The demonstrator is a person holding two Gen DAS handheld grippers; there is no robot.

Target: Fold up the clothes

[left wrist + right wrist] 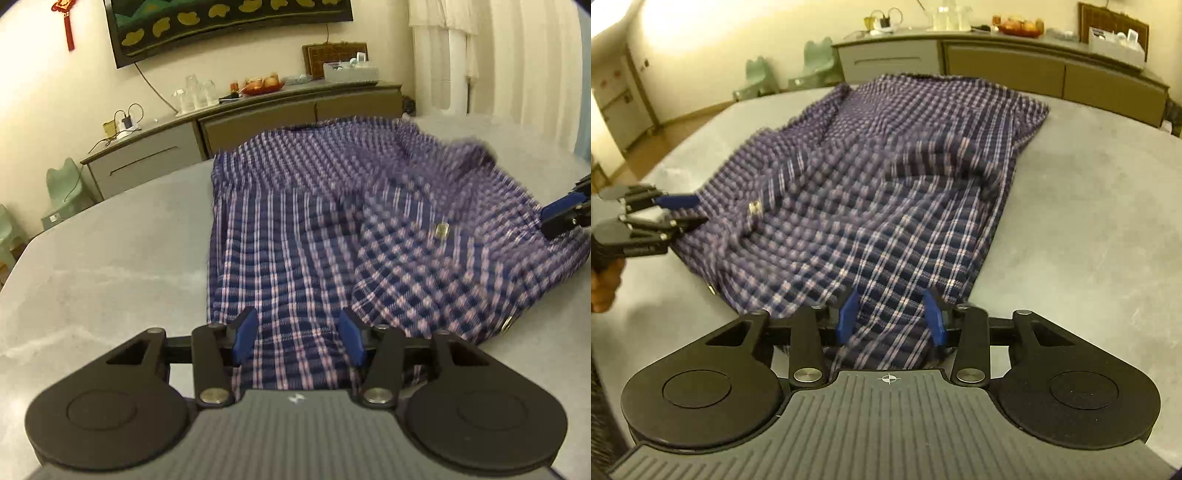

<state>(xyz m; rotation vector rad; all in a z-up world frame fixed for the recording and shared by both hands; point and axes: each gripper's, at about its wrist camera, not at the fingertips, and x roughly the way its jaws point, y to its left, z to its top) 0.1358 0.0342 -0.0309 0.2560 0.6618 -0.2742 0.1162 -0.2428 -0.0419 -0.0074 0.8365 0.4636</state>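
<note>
Grey table (pixel 110 258) bears plaid shirt (pixel 295 221), pinched by left gripper (pixel 299 332) and right gripper (pixel 892 317).

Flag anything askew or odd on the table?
Nothing damaged or spilled. The plaid shirt lies rumpled on the grey table, not flat: one side is bunched into ridges, and fabric runs between the fingers of both the left gripper and the right gripper.

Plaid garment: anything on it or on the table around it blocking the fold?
Nothing visible. The plaid garment lies alone on the grey table. Its cloth runs between the fingers of the left hand-held gripper and the right hand-held gripper. Clutter sits only on the sideboard behind.
</note>
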